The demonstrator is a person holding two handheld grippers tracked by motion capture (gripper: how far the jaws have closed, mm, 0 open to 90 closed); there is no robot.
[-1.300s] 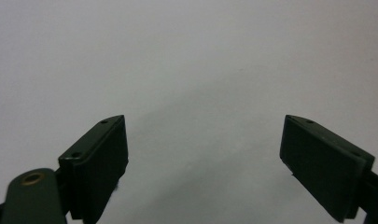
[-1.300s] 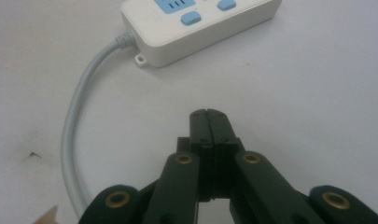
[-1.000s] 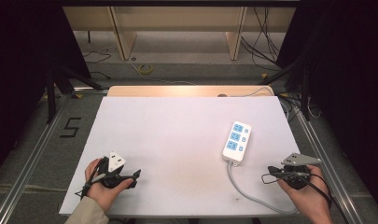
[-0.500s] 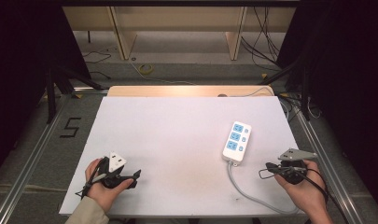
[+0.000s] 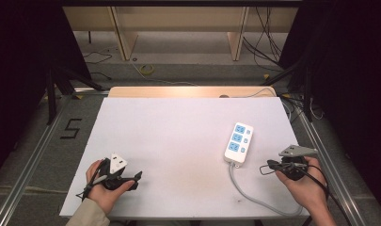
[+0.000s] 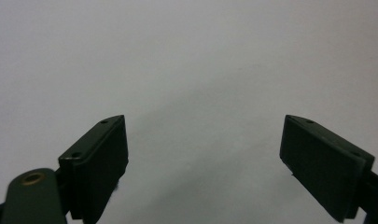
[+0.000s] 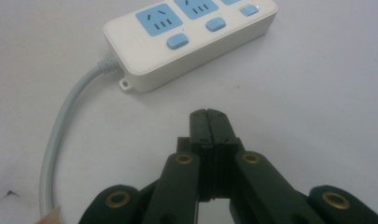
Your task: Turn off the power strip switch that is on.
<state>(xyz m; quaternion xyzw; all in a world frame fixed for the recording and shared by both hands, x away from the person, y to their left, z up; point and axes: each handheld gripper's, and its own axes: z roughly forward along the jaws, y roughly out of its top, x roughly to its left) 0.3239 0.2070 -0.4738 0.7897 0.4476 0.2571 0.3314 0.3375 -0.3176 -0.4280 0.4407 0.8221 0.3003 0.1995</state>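
Observation:
A white power strip (image 5: 238, 142) with blue sockets lies on the right half of the white table (image 5: 178, 132); its grey cable (image 5: 254, 197) curls toward the front edge. My right gripper (image 5: 268, 166) is just right of the strip's cable end, pointing left, jaws shut on nothing. In the right gripper view the shut tips (image 7: 208, 115) sit a short way from the power strip (image 7: 191, 37) and its cable (image 7: 60, 140). My left gripper (image 5: 135, 180) rests at the front left, pointing right. Its jaws (image 6: 203, 158) stand wide open over bare table.
The table's front edge runs just under both hands. Metal rails (image 5: 33, 155) flank the table. A wooden board (image 5: 188, 91) lies along the far edge, with shelving legs and loose cables on the floor beyond.
My right gripper has shifted slightly left and forward toward the strip's cable end. The left gripper and the power strip have stayed put.

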